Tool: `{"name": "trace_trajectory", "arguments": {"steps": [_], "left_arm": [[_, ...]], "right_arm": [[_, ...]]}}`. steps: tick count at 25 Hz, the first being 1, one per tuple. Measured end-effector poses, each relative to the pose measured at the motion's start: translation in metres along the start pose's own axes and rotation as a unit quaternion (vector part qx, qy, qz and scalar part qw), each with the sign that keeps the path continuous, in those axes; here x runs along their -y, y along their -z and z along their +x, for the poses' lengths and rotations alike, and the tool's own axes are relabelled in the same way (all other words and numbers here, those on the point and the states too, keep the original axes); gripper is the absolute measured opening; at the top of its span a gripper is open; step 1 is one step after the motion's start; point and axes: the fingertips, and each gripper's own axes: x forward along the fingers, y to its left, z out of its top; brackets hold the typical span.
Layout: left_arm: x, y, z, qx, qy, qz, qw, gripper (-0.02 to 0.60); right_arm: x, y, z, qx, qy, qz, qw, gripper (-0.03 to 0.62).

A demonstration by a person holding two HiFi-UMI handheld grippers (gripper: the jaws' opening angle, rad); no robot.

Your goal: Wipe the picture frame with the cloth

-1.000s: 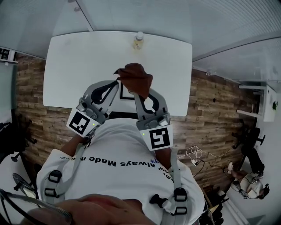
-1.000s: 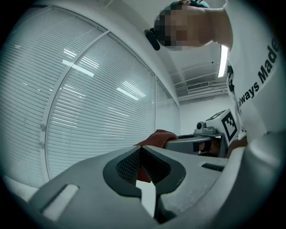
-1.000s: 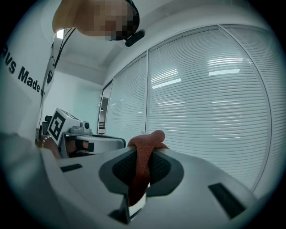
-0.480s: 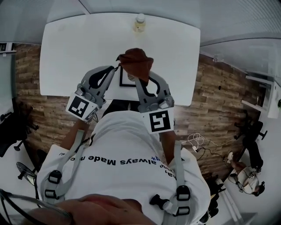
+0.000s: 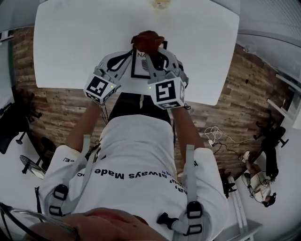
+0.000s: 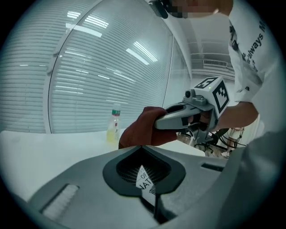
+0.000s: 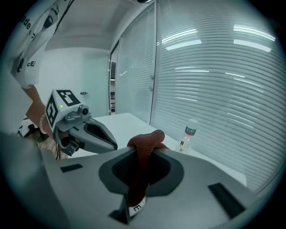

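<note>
In the head view a black picture frame (image 5: 137,70) with a white print sits near the table's front edge. My left gripper (image 5: 130,56) is shut on the frame's left side, and the printed picture (image 6: 145,180) shows between its jaws. Close on its right, my right gripper (image 5: 148,52) is shut on a rust-brown cloth (image 5: 147,41) bunched over the frame's far part. In the right gripper view the cloth (image 7: 142,166) hangs down between the jaws, a strip of the print just under it. The left gripper view also shows the cloth (image 6: 138,132) in the right gripper's grip.
The white table (image 5: 70,42) spreads wide on both sides of the frame. A small bottle (image 5: 160,4) of yellowish liquid stands at the far edge, also seen as the bottle (image 6: 113,126) and the bottle (image 7: 187,136). Wood-look floor lies below the table's front edge.
Both grippers have moved forward over the table and closer together. The cloth stays at the frame's far part. The head view has tipped forward, so the table fills more of it.
</note>
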Motion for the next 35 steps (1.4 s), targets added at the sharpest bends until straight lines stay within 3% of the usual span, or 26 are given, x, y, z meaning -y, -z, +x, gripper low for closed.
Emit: {"name": "trace_trajectory", "arguments": {"steps": [9, 15, 22, 35], "left_arm": [[-0.002, 0.1, 0.039, -0.086, 0.021, -0.016, 0.9959, 0.005], [0.003, 0.128, 0.042, -0.125, 0.023, -0.02, 0.9917, 0.005], [-0.004, 0.124, 0.038, -0.119, 0.017, -0.008, 0.9927, 0.005], [-0.057, 0.087, 0.05, -0.084, -0.022, 0.005, 0.9962, 0.005]], "right_arm": [[-0.014, 0.105, 0.089, -0.104, -0.039, -0.04, 0.993, 0.015], [-0.022, 0.132, 0.105, -0.145, -0.052, -0.073, 0.985, 0.015], [-0.028, 0.133, 0.102, -0.15, -0.065, -0.067, 0.984, 0.015], [-0.063, 0.156, 0.078, -0.177, -0.104, -0.061, 0.977, 0.015]]}}
